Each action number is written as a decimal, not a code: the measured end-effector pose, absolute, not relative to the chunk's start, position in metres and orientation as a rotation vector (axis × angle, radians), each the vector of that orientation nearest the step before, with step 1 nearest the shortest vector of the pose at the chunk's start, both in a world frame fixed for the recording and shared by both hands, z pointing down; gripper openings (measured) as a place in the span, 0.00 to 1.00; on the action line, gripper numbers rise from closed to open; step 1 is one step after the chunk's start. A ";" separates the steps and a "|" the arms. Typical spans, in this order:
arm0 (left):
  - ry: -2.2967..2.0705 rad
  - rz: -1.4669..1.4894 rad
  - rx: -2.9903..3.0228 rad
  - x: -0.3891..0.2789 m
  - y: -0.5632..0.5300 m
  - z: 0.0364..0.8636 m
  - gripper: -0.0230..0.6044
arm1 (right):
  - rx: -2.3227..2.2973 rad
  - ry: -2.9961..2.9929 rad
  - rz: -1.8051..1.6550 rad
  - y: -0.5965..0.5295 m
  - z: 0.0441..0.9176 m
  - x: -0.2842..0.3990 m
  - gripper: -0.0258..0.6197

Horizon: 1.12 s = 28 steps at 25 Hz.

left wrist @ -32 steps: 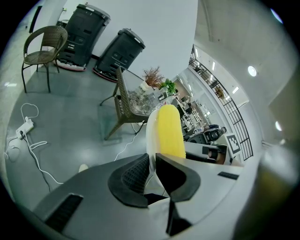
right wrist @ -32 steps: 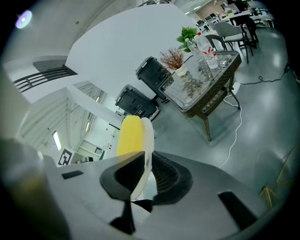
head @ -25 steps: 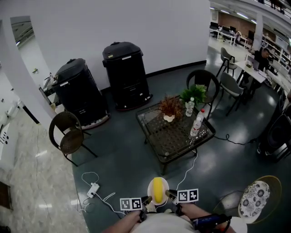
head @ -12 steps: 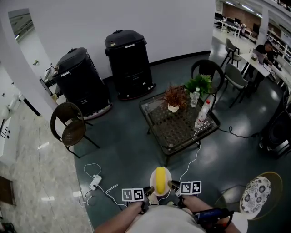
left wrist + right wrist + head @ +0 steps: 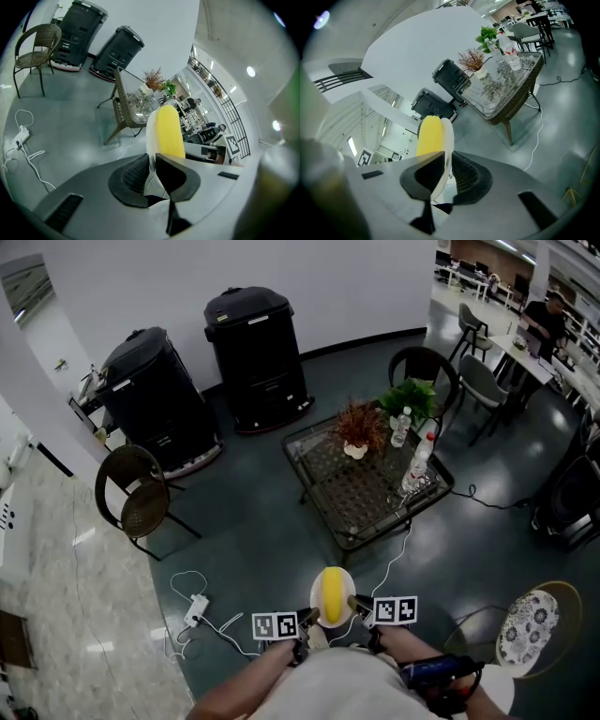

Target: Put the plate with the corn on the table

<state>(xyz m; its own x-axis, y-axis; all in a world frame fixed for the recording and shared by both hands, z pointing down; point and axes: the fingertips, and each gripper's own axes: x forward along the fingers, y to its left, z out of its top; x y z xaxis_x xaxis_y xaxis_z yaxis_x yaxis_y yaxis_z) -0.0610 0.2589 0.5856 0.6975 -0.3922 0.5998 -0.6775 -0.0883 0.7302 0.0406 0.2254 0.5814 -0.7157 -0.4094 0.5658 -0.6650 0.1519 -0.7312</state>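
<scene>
Pinching the plate (image 5: 316,591) of corn (image 5: 331,594), left gripper (image 5: 308,617), right gripper (image 5: 354,604); both tilted downward

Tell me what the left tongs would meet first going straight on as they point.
The plate clamped in the left tongs, carrying the corn. Beyond it, probably the glass-topped table's near side, though depth is unclear.

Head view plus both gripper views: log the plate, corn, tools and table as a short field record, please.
plate: white round plate, held above dark floor
load: yellow corn cob lying on it
left tool: shut on plate's rim
right tool: shut on opposite rim
table: glass-topped wicker table, ahead, not yet reached
</scene>
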 end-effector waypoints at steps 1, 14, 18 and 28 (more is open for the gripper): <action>-0.860 0.298 1.712 -0.063 0.255 0.586 0.11 | 1.058 -2.191 1.593 0.222 0.582 0.039 0.12; -0.819 0.311 1.740 -0.096 0.207 0.585 0.11 | 1.140 -2.183 1.632 0.181 0.581 0.008 0.12; -0.816 0.310 1.739 -0.100 0.196 0.587 0.11 | 1.146 -2.182 1.627 0.169 0.579 0.003 0.12; -0.860 0.296 1.706 -0.112 0.163 0.596 0.11 | 1.071 -2.185 1.634 0.133 0.589 -0.010 0.12</action>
<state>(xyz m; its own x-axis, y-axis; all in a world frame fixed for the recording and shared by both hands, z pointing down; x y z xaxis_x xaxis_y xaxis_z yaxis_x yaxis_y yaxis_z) -0.1120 0.1627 0.5962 0.7002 -0.3889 0.5987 -0.6748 -0.0865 0.7329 -0.0098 0.1327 0.5893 -0.7138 -0.4220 0.5590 -0.6555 0.1214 -0.7454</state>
